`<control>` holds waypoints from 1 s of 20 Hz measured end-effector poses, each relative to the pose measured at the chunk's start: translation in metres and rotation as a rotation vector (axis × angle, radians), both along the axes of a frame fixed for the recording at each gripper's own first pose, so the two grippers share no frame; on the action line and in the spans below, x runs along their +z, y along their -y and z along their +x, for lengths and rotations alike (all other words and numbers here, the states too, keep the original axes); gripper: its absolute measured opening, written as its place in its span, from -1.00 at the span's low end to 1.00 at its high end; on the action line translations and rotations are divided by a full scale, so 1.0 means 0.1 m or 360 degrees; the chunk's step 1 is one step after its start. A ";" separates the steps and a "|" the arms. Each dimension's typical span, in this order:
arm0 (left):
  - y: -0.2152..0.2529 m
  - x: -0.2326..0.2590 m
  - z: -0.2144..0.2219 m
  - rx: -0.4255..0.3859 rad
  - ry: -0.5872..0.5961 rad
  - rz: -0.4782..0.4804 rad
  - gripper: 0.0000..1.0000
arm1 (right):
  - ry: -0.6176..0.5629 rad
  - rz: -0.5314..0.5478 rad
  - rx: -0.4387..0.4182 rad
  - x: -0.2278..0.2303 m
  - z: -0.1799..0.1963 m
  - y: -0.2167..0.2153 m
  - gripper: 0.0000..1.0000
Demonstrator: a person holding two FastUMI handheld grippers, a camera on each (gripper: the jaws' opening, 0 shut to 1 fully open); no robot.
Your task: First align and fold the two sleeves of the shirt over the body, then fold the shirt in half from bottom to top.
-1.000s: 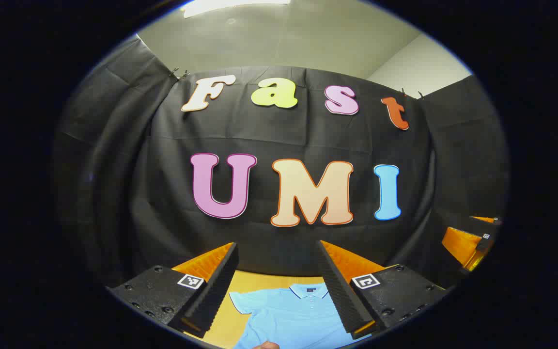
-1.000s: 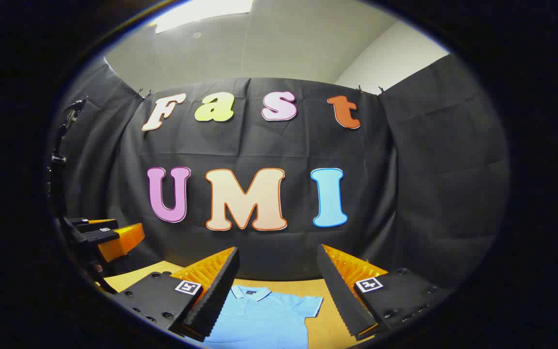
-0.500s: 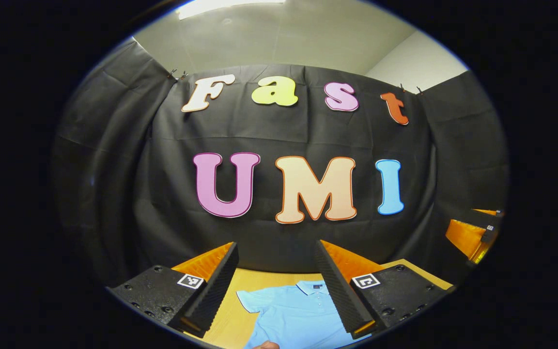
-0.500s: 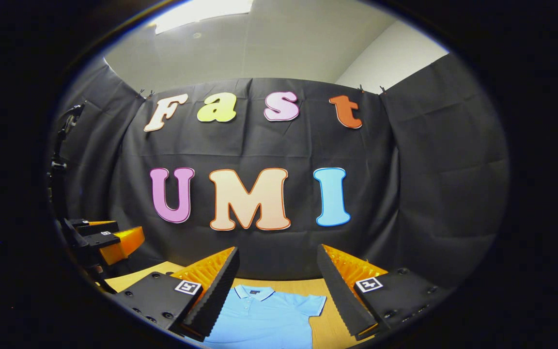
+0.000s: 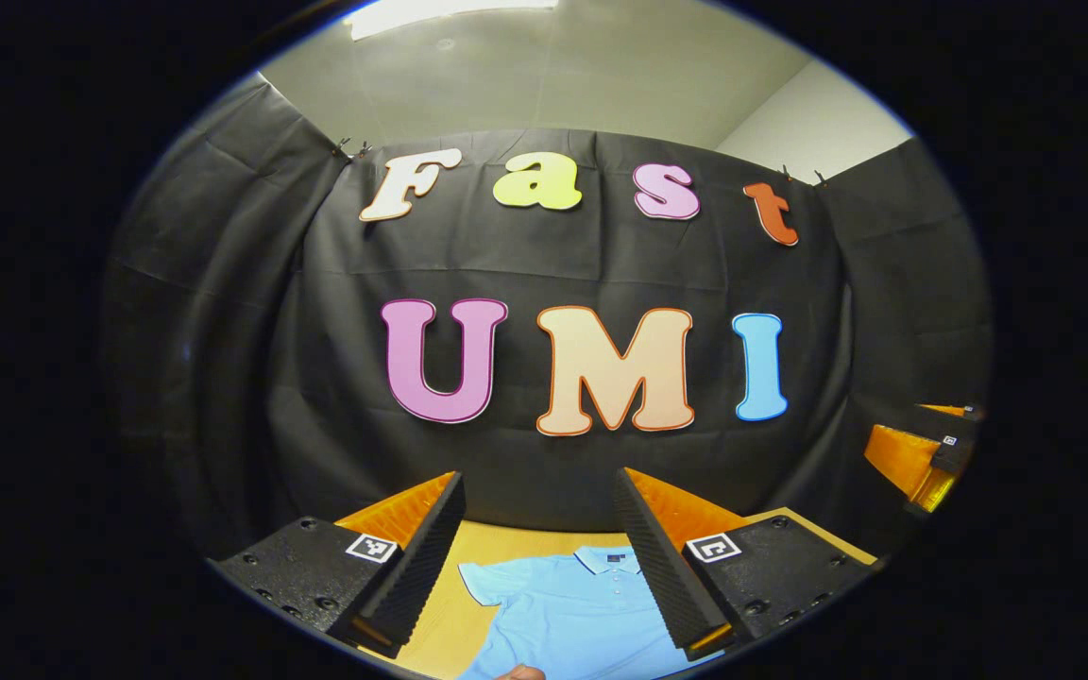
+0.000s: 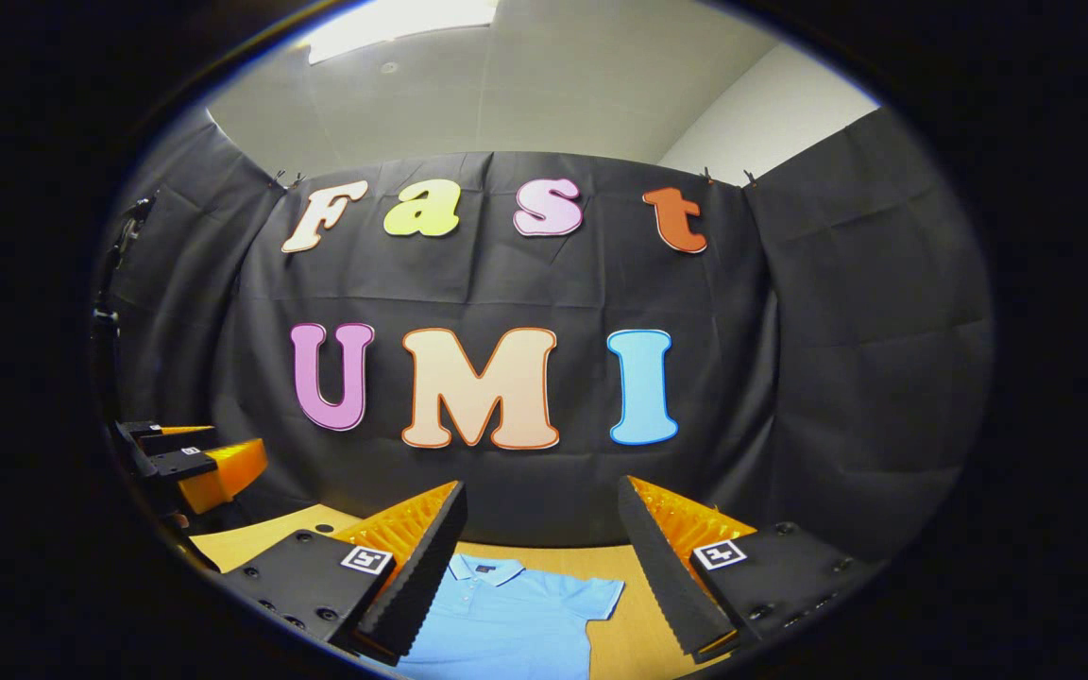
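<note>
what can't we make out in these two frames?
- Shirt hem and lower body: cut off by the bottom edge in the left gripper view.
- Shirt's far sleeve in the right gripper view: hidden behind the right gripper, whose jaws stand open.
- Collar tag: too small to read.
- Table extent: blocked by both grippers' bodies.

wooden table (image 5: 497,546), black cloth wall (image 5: 223,378), ceiling light (image 6: 393,21)
</note>
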State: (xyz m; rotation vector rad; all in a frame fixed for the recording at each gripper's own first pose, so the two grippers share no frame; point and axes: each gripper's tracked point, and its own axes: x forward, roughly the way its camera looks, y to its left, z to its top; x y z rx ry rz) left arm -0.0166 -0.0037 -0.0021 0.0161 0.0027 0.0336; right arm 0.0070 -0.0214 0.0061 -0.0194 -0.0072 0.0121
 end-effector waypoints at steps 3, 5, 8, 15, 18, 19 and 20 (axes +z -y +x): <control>0.04 0.01 0.02 -0.0010 0.0015 0.0004 0.89 | 0.0001 0.0024 -0.0025 -0.01 0.14 0.15 0.98; 0.09 0.07 0.06 -0.0043 0.0051 0.0000 0.89 | -0.0006 0.0017 -0.0079 -0.07 0.28 0.28 0.99; 0.14 0.12 0.19 -0.0102 0.0088 0.0023 0.89 | -0.0061 0.0050 -0.0128 -0.25 0.54 0.35 0.99; -0.09 0.03 0.40 -0.0108 0.0055 0.0008 0.86 | -0.0216 -0.0032 -0.0236 -0.84 1.19 0.52 0.99; -0.21 -0.03 0.46 -0.0089 0.0023 0.0002 0.89 | -0.0262 -0.0034 -0.0269 -1.08 1.43 0.53 0.99; -0.25 -0.06 0.49 -0.0081 0.0015 0.0005 0.89 | -0.0283 -0.0036 -0.0276 -1.16 1.51 0.53 0.99; -0.30 -0.08 0.51 -0.0076 0.0011 0.0010 0.89 | -0.0312 -0.0037 -0.0287 -1.27 1.57 0.55 0.99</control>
